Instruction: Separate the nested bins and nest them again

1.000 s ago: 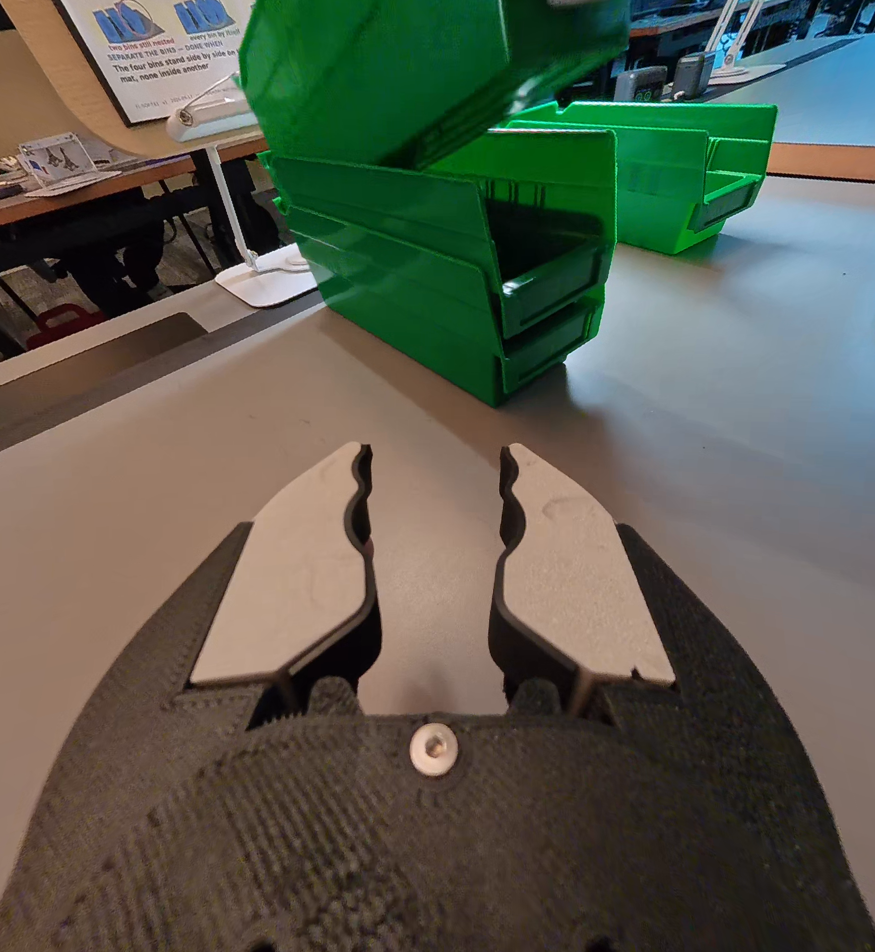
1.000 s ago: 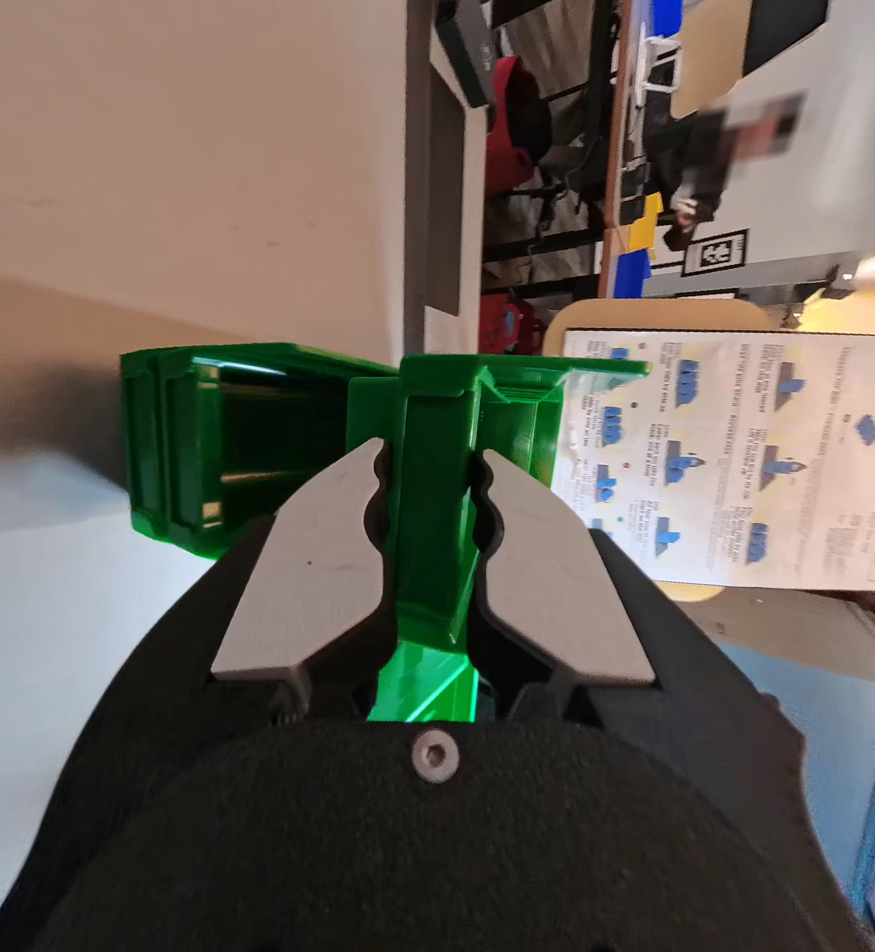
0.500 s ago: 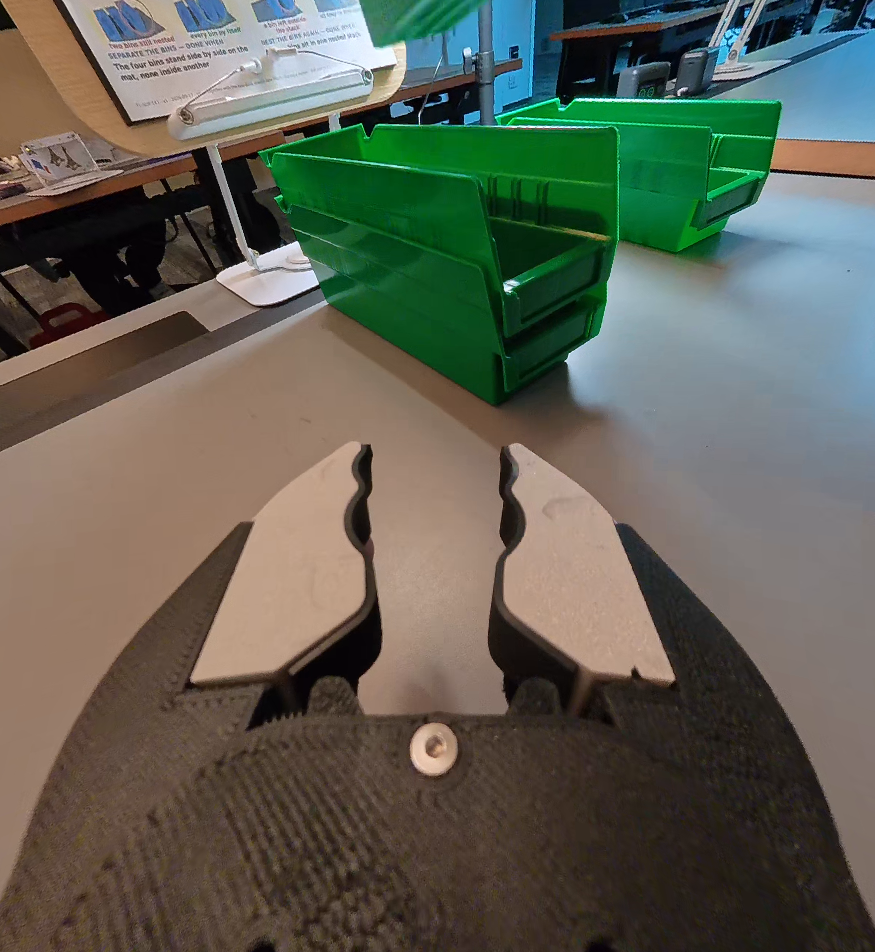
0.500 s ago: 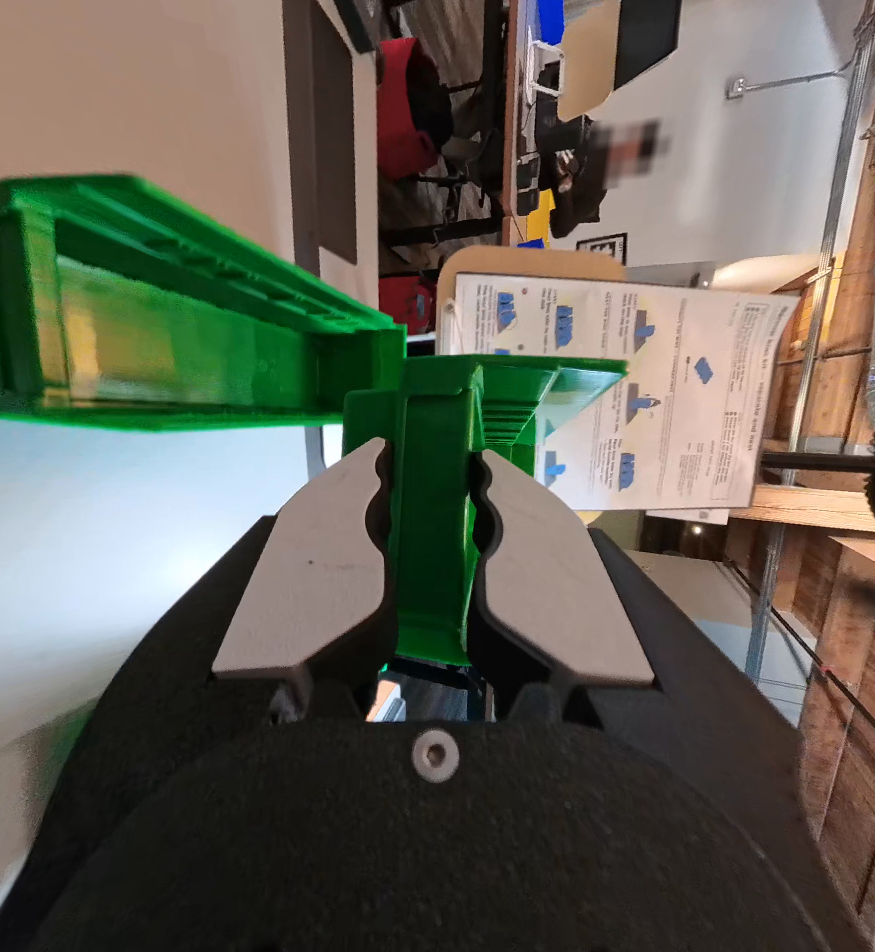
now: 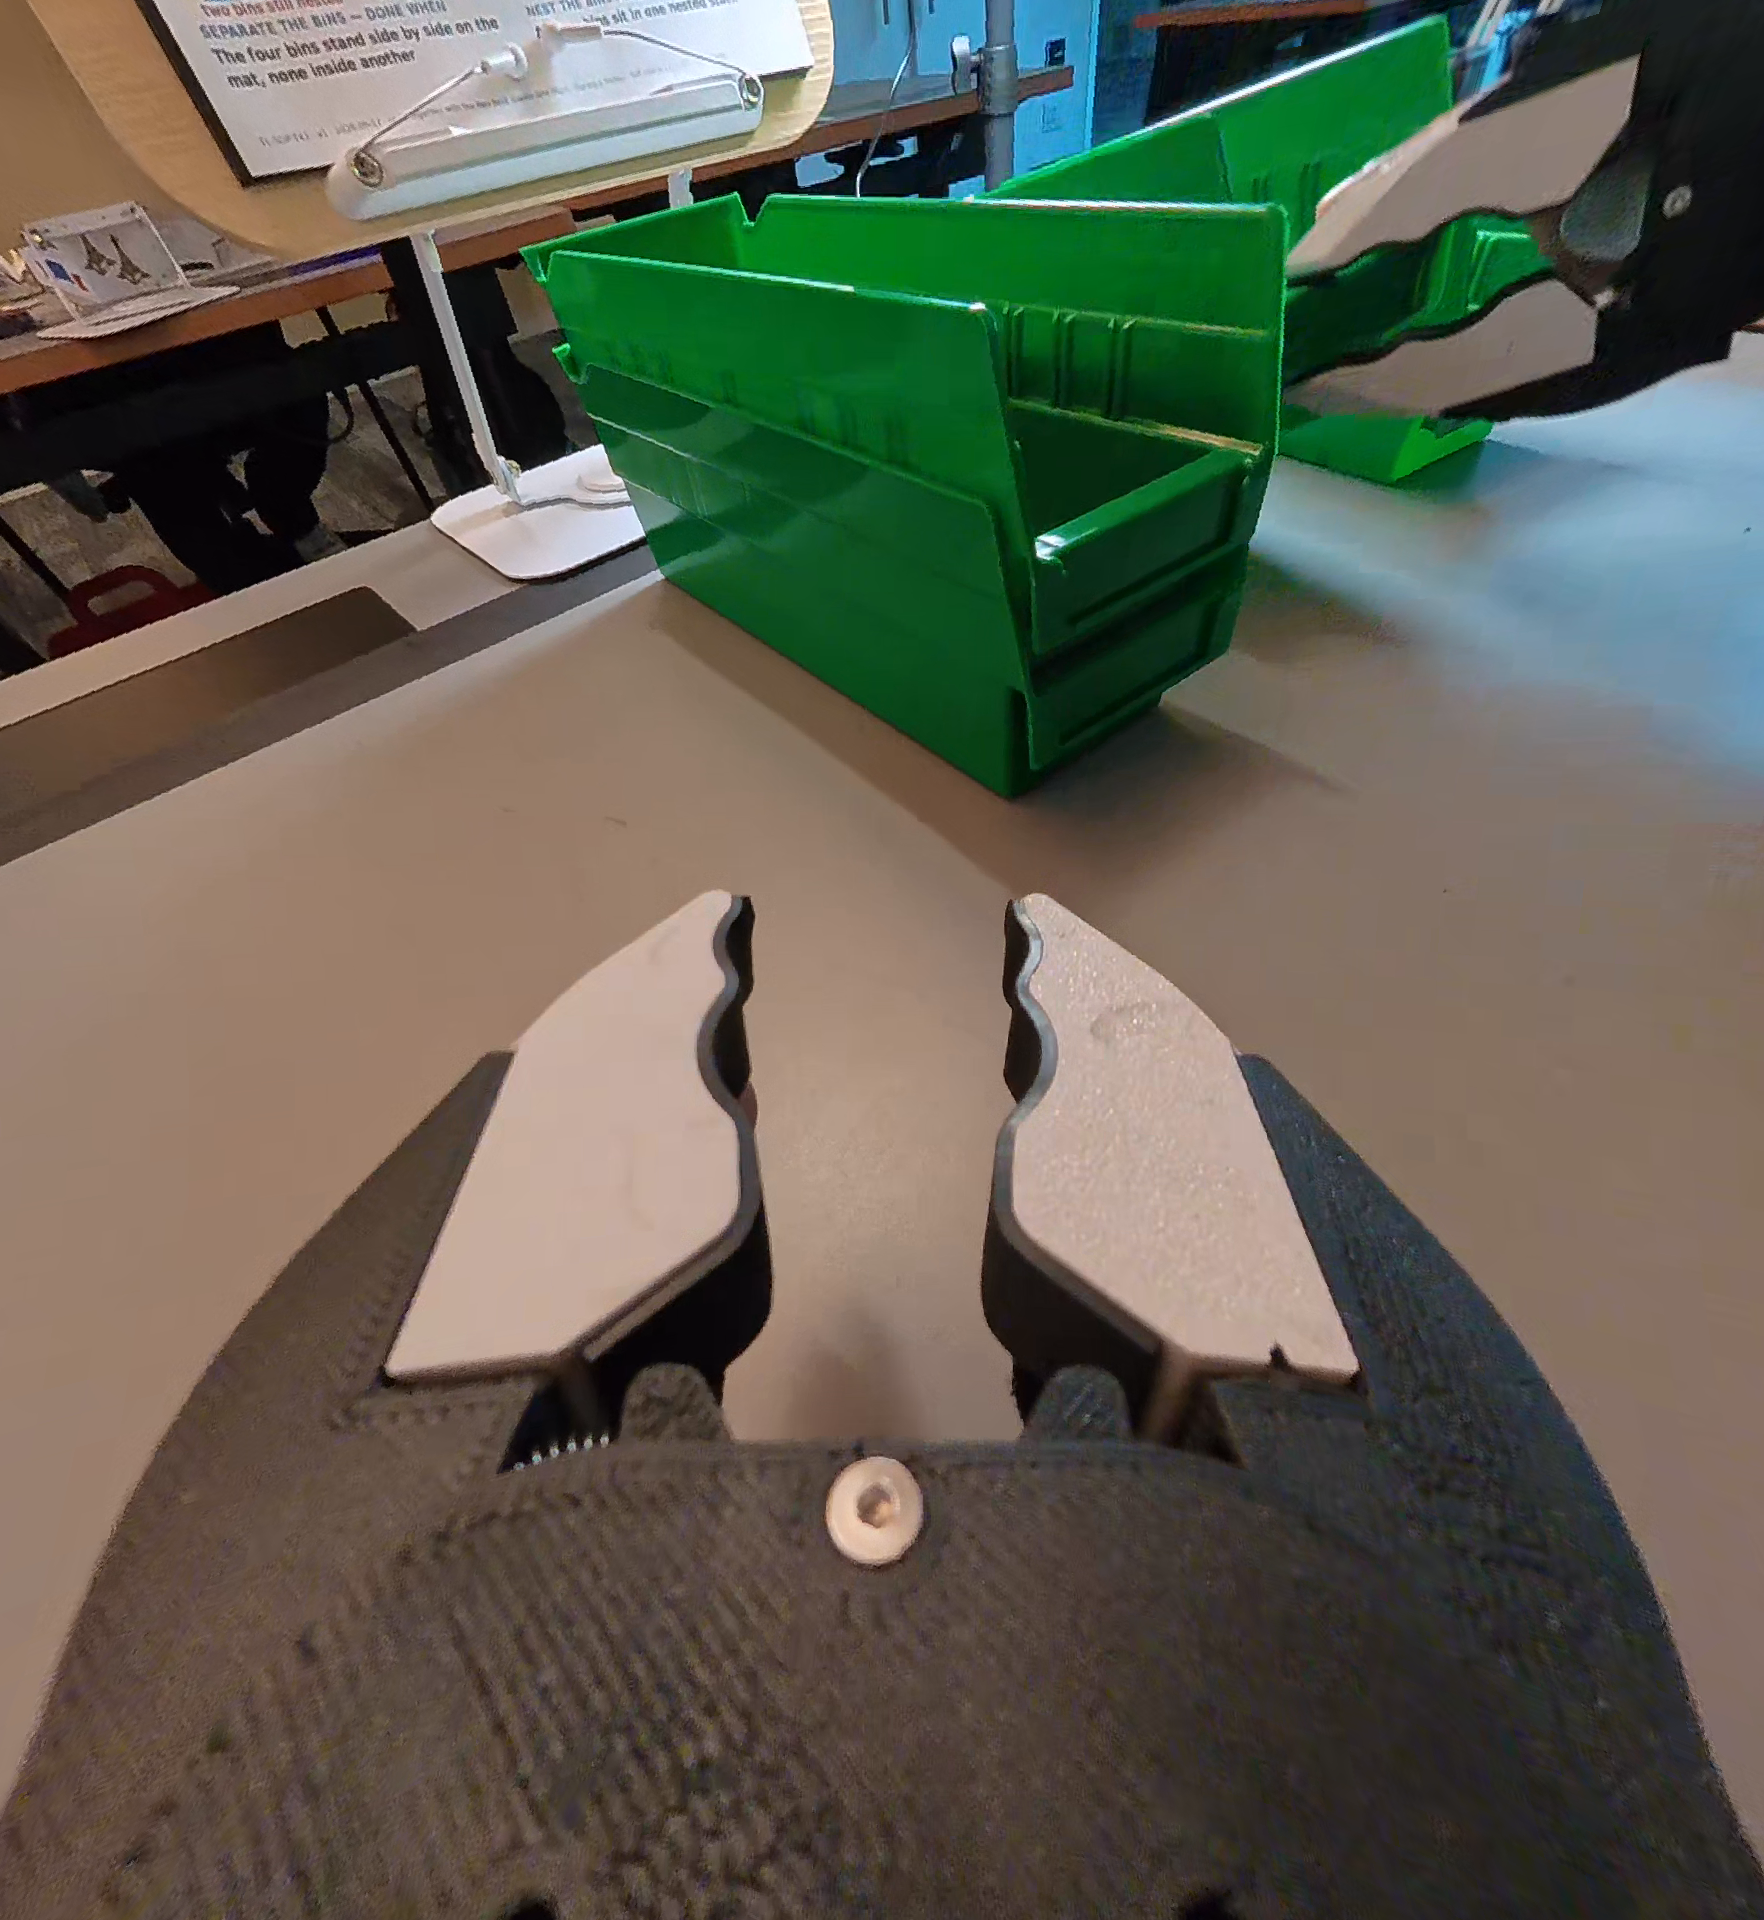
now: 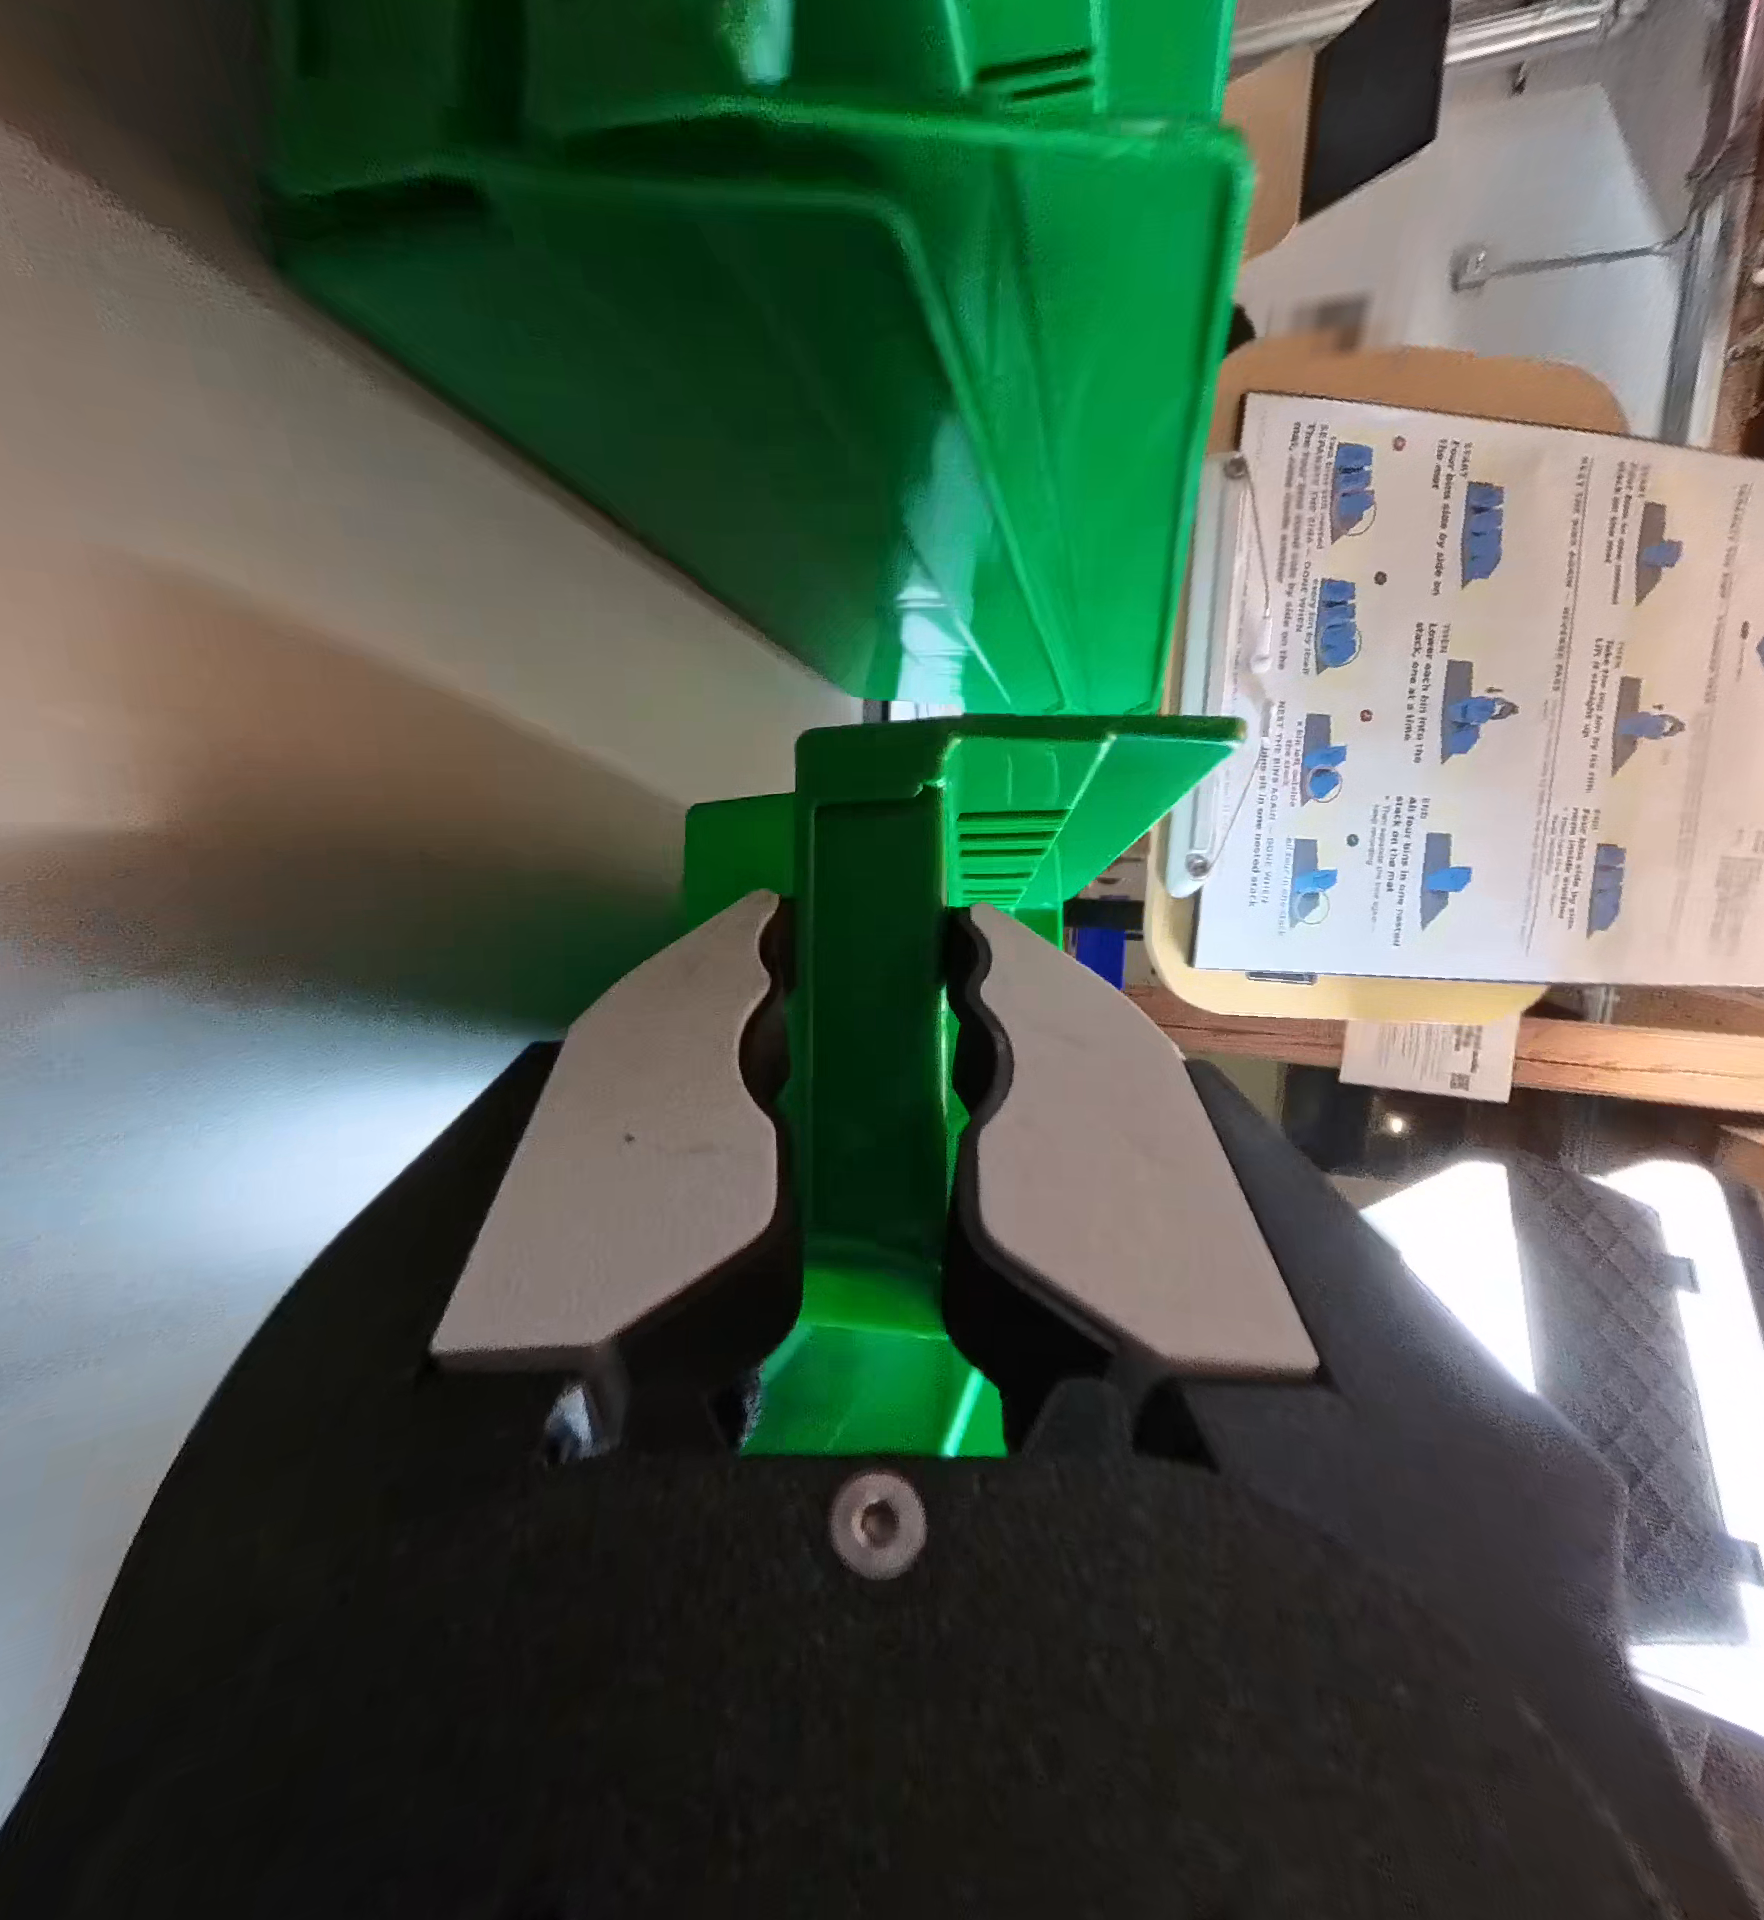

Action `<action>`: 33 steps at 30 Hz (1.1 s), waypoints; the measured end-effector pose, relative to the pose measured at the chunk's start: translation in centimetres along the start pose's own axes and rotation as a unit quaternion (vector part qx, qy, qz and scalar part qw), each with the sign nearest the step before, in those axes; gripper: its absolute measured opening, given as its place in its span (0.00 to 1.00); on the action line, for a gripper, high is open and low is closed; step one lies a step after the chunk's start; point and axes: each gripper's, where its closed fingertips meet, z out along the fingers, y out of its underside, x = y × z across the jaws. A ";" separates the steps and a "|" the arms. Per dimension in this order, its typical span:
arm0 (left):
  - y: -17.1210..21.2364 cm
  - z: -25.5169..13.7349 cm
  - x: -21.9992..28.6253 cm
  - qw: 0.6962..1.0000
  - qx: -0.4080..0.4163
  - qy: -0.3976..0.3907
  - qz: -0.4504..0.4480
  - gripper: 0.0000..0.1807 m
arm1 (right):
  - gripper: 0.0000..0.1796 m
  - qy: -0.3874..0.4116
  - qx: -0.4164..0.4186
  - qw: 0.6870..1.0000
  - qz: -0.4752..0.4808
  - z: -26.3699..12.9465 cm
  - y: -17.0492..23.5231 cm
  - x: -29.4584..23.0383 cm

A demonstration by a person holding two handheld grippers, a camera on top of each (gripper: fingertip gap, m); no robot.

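Held green bin (image 6: 867, 1039): its end wall sits between the right tool (image 6: 865, 1049) pads, which are closed onto it, plastic filling the gap down to the tool's throat. Glossy bright green, ribbed near the lip, one side flaring away to the right. From the left wrist view the same bin (image 5: 1377, 135) shows upper right, tilted, w/ the right tool (image 5: 1397, 270) clamped on its near end, above the worktop (image 5: 1480, 935).

Nested stack (image 5: 919, 499) stands on the worktop straight ahead of the left tool (image 5: 878, 977), well apart from it. At least 2 bins, one inside the other, low front lips facing right, tall sloped side walls. In the right wrist view a blurred green bin (image 6: 753, 364) looms just beyond the held one; touching or not, can't tell.

A further green bin (image 5: 1377, 447) rests behind the stack, mostly hidden.

Left tool: pads parted w/ a moderate gap, nothing between them, low over the grey worktop.

Beyond the worktop edge: instruction sheet on a clipboard stand (image 5: 504, 135), white base (image 5: 545, 530).
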 end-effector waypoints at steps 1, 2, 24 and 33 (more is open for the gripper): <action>0.0 0.0 0.0 1.000 -0.001 0.000 0.000 0.26 | 0.16 -0.001 0.003 1.000 -0.003 -0.1 0.2 -0.7; 0.1 0.1 0.0 1.000 -0.002 -0.001 0.000 0.26 | 0.16 -0.002 0.003 1.000 -0.006 -0.3 0.4 -1.4; -5.3 1.7 5.5 0.984 -0.027 0.104 0.140 0.24 | 0.27 -0.032 0.060 0.973 0.221 -6.6 -4.7 -4.6; -7.6 9.9 10.2 0.876 -0.234 0.155 0.392 0.28 | 0.34 -0.029 0.050 0.903 0.426 -11.9 -3.7 -5.4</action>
